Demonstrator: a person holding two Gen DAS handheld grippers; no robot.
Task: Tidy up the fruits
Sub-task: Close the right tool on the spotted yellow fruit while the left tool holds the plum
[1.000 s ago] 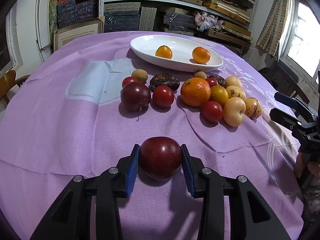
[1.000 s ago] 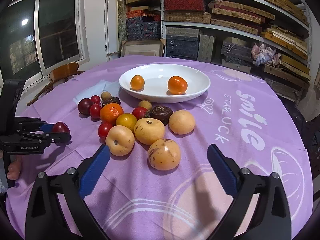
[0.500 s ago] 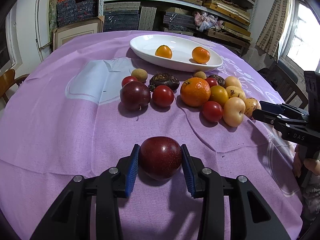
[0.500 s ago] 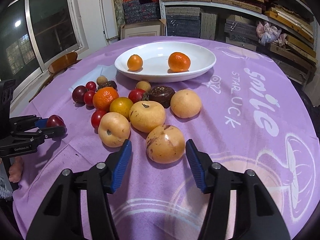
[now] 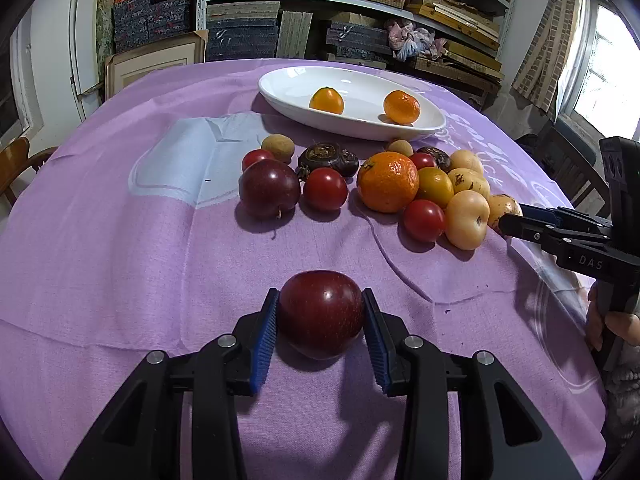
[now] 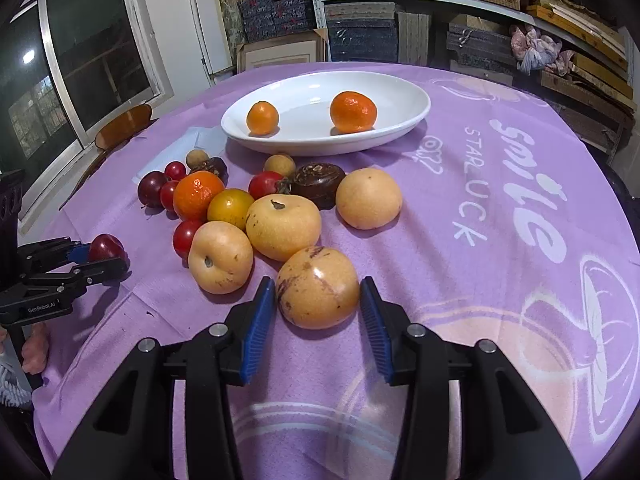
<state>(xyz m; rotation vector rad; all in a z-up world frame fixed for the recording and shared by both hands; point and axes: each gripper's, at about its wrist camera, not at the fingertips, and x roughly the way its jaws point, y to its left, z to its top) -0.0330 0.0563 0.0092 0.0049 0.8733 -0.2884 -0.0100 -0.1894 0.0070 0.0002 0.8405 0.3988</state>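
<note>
Left hand-held gripper (image 5: 320, 322): closed on a dark red plum (image 5: 321, 313), both blue pads pressed against its sides, low over the purple cloth (image 5: 120, 260) of the desk
Right hand-held gripper (image 6: 318, 304): jaws closing around a speckled yellow fruit (image 6: 317, 287); a narrow gap is seen at each pad, so no grip is made out
Speckled yellow fruit: set on the cloth at the near edge of the fruit cluster, just beside two other yellow fruits
Fruit cluster: red tomatoes, a large orange (image 5: 387, 181), a second plum (image 5: 269, 188) and dark brown fruits are grouped between the grippers and the plate
White plate (image 6: 400, 120): placed at the far side, two small oranges held in it, well apart
</note>
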